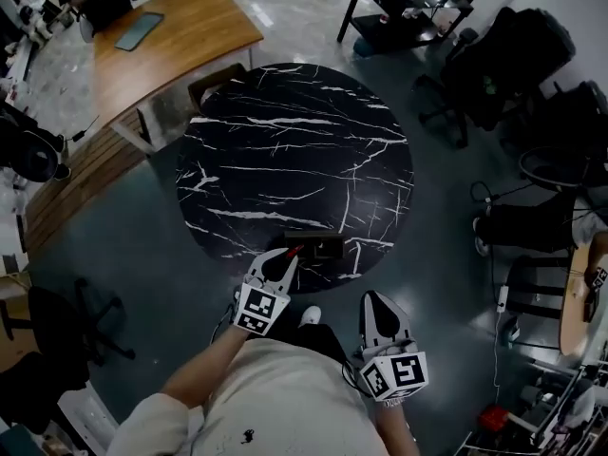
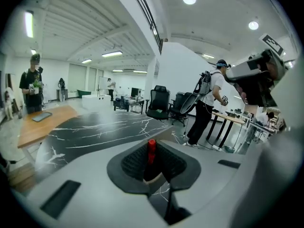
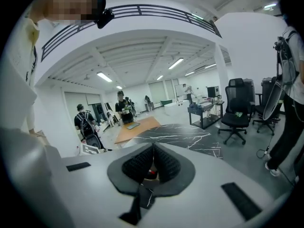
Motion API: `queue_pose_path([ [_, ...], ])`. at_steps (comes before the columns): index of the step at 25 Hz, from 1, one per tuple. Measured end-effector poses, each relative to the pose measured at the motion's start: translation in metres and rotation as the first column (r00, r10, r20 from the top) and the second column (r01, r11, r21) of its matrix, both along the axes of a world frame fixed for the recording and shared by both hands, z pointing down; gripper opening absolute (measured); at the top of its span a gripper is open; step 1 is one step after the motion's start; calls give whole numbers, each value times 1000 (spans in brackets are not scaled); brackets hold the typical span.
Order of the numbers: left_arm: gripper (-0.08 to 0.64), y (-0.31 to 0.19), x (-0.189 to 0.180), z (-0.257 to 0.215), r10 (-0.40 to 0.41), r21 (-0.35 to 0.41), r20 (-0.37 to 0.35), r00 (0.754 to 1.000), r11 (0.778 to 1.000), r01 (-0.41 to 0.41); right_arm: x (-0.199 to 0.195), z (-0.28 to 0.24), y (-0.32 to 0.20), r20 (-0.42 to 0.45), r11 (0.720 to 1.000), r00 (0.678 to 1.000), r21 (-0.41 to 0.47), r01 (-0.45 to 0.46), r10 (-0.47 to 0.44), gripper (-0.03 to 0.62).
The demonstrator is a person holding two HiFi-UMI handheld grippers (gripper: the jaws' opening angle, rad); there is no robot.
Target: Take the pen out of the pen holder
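Note:
A dark box-shaped pen holder (image 1: 318, 246) stands at the near edge of the round black marble table (image 1: 294, 150). My left gripper (image 1: 287, 257) is just left of the holder, shut on a red pen (image 1: 295, 251). In the left gripper view the red pen (image 2: 151, 148) stands upright, pinched between the ribbed pads (image 2: 135, 160). My right gripper (image 1: 378, 300) hangs lower right, off the table's edge and near my body, shut with nothing held. In the right gripper view its pads (image 3: 166, 163) meet, and the table (image 3: 185, 134) lies beyond.
A wooden desk (image 1: 161, 41) with a tablet stands at the back left. Office chairs (image 1: 494, 65) and a black trolley (image 1: 404, 8) are at the back right. People stand around the room, one by a bench (image 2: 209, 106). Cables lie on the floor at right.

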State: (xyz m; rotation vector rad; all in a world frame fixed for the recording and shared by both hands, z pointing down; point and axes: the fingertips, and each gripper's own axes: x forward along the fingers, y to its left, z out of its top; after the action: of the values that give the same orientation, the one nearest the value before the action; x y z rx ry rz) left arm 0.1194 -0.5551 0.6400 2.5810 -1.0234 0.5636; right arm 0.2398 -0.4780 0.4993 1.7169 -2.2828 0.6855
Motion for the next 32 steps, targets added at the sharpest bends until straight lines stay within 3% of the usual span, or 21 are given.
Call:
queue_pose_path([
  [7, 52, 34, 4, -49, -57, 85, 34, 998, 995, 53, 12, -16, 27, 29, 996, 997, 64, 68, -70, 18],
  [11, 52, 65, 10, -105, -88, 175, 30, 996, 981, 81, 26, -39, 46, 19, 984, 993, 140, 109, -113, 18],
  [14, 52, 91, 18, -147, -88, 237, 56, 995, 969, 72, 43, -55, 55, 19, 982, 996, 171, 85, -90, 18],
  [20, 52, 142, 32, -209, -107, 361, 62, 992, 929, 78, 66, -87, 76, 26, 960, 997, 272, 67, -76, 18],
  [23, 52, 161, 34, -230, -115, 441, 99, 988, 896, 60, 68, -101, 89, 34, 946, 995, 315, 75, -90, 18],
  [27, 52, 183, 29, -250, -130, 483, 87, 988, 873, 73, 64, -117, 106, 3, 925, 994, 367, 100, -109, 18],
  [32, 52, 198, 30, -250, -143, 476, 45, 989, 873, 105, 62, -117, 124, -16, 919, 993, 378, 113, -116, 18],
])
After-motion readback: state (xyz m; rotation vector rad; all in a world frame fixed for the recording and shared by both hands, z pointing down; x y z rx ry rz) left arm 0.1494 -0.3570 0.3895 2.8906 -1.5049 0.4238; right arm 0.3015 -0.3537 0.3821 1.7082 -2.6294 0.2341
